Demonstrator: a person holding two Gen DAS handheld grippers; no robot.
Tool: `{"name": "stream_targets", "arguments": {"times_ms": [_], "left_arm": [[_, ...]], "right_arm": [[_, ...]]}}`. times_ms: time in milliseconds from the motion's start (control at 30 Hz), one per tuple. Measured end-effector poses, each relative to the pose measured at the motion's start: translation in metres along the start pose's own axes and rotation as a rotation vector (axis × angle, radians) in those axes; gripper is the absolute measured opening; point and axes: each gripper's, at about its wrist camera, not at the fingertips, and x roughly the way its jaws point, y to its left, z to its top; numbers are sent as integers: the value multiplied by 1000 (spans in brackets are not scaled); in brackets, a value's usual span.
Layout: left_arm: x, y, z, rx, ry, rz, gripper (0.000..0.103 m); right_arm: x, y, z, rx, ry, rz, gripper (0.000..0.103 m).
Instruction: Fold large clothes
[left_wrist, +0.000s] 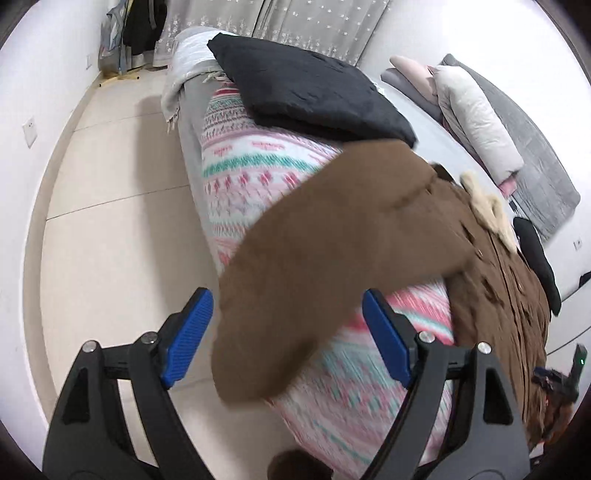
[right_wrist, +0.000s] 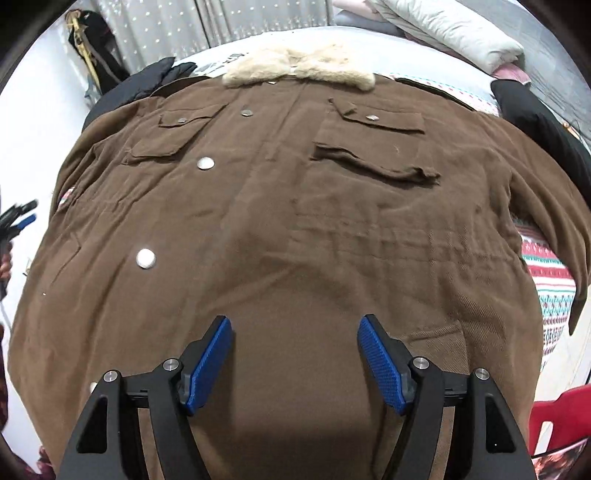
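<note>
A large brown coat (right_wrist: 288, 229) with a cream fur collar (right_wrist: 299, 70), flap pockets and metal snaps lies front-up on a bed. My right gripper (right_wrist: 295, 358) is open and empty just above the coat's lower middle. In the left wrist view the coat's brown sleeve (left_wrist: 314, 251) stretches out blurred toward the bed's side edge. My left gripper (left_wrist: 288, 339) is open, with the sleeve end between and just beyond its fingers; nothing is gripped. The left gripper also shows at the left edge of the right wrist view (right_wrist: 18, 221).
The bed has a patterned pink, white and teal cover (left_wrist: 251, 162). A folded black garment (left_wrist: 306, 92) lies at its far end. Pillows and folded bedding (left_wrist: 476, 114) are stacked at the head. Another black item (right_wrist: 543, 129) lies beside the coat. A red stool (right_wrist: 561, 421) stands at right.
</note>
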Motion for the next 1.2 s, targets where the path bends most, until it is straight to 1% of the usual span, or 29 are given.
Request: {"name": "stream_targets", "arguments": {"times_ms": [167, 233, 267, 300, 333, 367, 400, 433, 467, 500, 533, 567, 600, 633, 667, 700, 733, 767, 800, 833, 867, 900, 933, 967, 1000, 1067, 1100, 1133, 1200], "left_arm": [[66, 6, 33, 39, 50, -46, 83], [82, 15, 44, -10, 46, -104, 84], [85, 19, 48, -42, 42, -134, 82], [89, 23, 50, -84, 43, -177, 64], [91, 23, 51, -108, 47, -229, 51], [90, 19, 52, -108, 40, -227, 45], [88, 11, 53, -78, 31, -203, 28], [81, 2, 54, -35, 12, -169, 17], [72, -7, 56, -4, -4, -131, 8], [60, -14, 59, 17, -37, -98, 8], [47, -19, 64, 35, -80, -70, 8], [28, -24, 72, 56, -146, -25, 8], [15, -27, 80, 67, -199, 3, 8], [6, -28, 91, 78, -239, 15, 8], [4, -29, 100, 87, -254, 35, 8], [5, -33, 111, 116, -266, 83, 8], [13, -40, 121, 172, -267, 151, 9], [27, -46, 131, 225, -245, 242, 10], [40, -45, 138, 235, -224, 311, 11], [54, -42, 146, 222, -196, 407, 11], [65, -35, 152, 191, -165, 475, 12], [68, -30, 155, 159, -144, 498, 16], [70, -24, 157, 111, -126, 490, 20], [67, -21, 155, 70, -125, 449, 30], [62, -21, 149, 46, -139, 389, 44], [52, -30, 132, 65, -156, 308, 59], [51, -34, 122, 79, -159, 284, 65], [48, -38, 112, 87, -152, 256, 67], [44, -36, 95, 54, -120, 183, 78]], "right_arm": [[-2, 15, 14, -15, 5, -2, 73], [-2, 21, 18, -25, 8, -11, 73], [-1, 24, 20, -32, 13, -19, 73], [-1, 26, 21, -36, 17, -24, 73], [0, 28, 23, -43, 24, -33, 73], [1, 30, 24, -45, 29, -38, 73], [2, 31, 26, -47, 32, -40, 73], [3, 33, 28, -46, 35, -39, 73], [5, 34, 31, -46, 38, -36, 73], [8, 36, 34, -49, 43, -31, 73], [10, 38, 38, -54, 48, -29, 73], [12, 41, 41, -62, 50, -30, 73], [14, 45, 44, -71, 50, -29, 73], [14, 51, 50, -90, 47, -27, 73], [14, 55, 53, -104, 41, -22, 73], [13, 61, 57, -121, 33, -17, 73], [13, 66, 61, -137, 24, -13, 73], [13, 70, 64, -146, 19, -10, 73], [13, 74, 67, -156, 12, -5, 73], [13, 80, 71, -166, 3, -1, 73], [14, 82, 73, -171, -1, -1, 73], [13, 87, 75, -184, -8, -1, 73], [12, 89, 75, -199, -13, -3, 73], [11, 91, 75, -212, -19, -7, 73], [10, 92, 75, -222, -22, -10, 73], [9, 91, 74, -231, -29, -16, 73], [10, 89, 74, -223, -28, -16, 73], [13, 84, 75, -205, -22, -12, 73], [17, 78, 74, -167, -15, -7, 73]]}}
